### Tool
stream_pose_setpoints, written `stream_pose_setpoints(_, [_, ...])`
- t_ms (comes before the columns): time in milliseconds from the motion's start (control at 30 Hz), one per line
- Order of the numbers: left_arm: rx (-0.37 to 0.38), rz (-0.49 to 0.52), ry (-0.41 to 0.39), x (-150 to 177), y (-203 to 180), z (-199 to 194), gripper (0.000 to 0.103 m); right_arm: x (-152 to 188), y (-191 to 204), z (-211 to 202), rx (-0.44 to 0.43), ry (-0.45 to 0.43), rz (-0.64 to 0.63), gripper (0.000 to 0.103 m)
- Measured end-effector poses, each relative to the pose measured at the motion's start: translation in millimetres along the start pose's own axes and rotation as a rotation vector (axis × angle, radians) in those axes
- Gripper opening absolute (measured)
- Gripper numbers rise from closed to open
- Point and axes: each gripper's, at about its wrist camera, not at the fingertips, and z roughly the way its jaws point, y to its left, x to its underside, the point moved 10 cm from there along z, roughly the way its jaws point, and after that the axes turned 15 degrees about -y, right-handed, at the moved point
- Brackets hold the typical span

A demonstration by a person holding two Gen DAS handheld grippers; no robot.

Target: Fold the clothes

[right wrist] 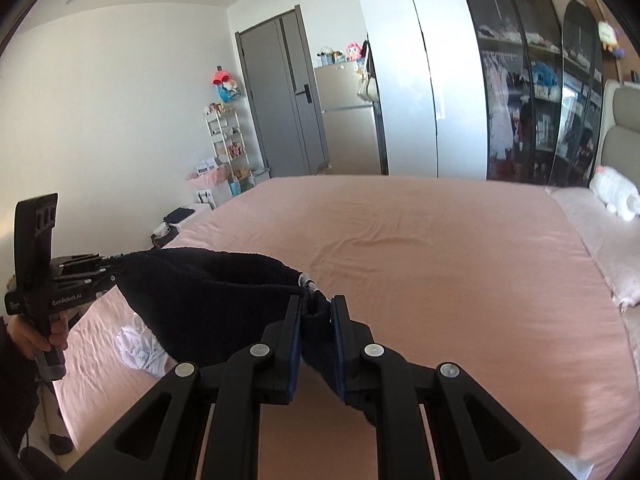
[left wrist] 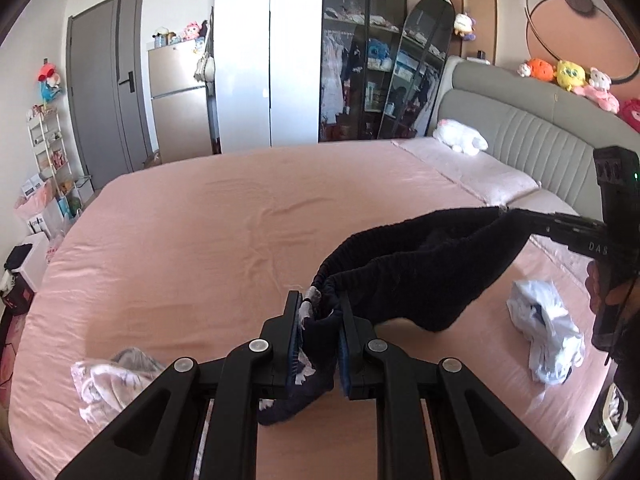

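A dark navy knitted garment (left wrist: pixel 420 264) with an elastic waistband hangs stretched in the air above the pink bed (left wrist: pixel 192 220). My left gripper (left wrist: pixel 320 312) is shut on one end of its waistband, where a small white label shows. My right gripper (right wrist: pixel 316 316) is shut on the other end. Each gripper shows in the other's view: the right one (left wrist: pixel 516 214) at the right edge, the left one (right wrist: pixel 110 264) at the left edge. The garment (right wrist: pixel 216 292) sags between them.
A white crumpled garment (left wrist: pixel 544 336) lies on the bed at the right, also in the right wrist view (right wrist: pixel 140 348). A pale patterned garment (left wrist: pixel 112 380) lies at the near left. A white plush toy (left wrist: pixel 460 138) sits by the grey headboard (left wrist: pixel 520 128). Wardrobe (left wrist: pixel 360 60) stands beyond.
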Motion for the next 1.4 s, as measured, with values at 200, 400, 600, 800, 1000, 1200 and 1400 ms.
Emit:
stream_pose_setpoints(200, [0.061, -0.063, 0.141, 107, -23, -17, 0.014, 98, 5, -23, -0.043, 0.173, 0.068, 0.012])
stream_pose_setpoints(400, [0.085, -0.082, 0.212, 156, -46, -27, 0.014, 172, 12, -41, -0.049, 0.300, 0.114, 0.012])
stream_pose_setpoints(600, [0.082, -0.094, 0.193, 153, -49, -37, 0.014, 191, 15, -58, -0.031, 0.289, 0.106, 0.012])
stream_pose_setpoints(800, [0.019, -0.097, 0.286, 176, -48, -39, 0.014, 204, 12, -61, -0.005, 0.310, 0.133, 0.012])
stream_pose_setpoints(1000, [0.016, -0.108, 0.418, 215, -56, -31, 0.014, 221, 16, -70, -0.003, 0.349, 0.100, 0.012])
stream_pose_setpoints(1200, [0.006, -0.120, 0.397, 214, -59, -31, 0.014, 235, 16, -78, 0.018, 0.366, 0.070, 0.012])
stream_pose_setpoints(1400, [0.009, -0.169, 0.366, 214, -55, -38, 0.014, 241, 13, -89, 0.028, 0.373, 0.075, 0.012])
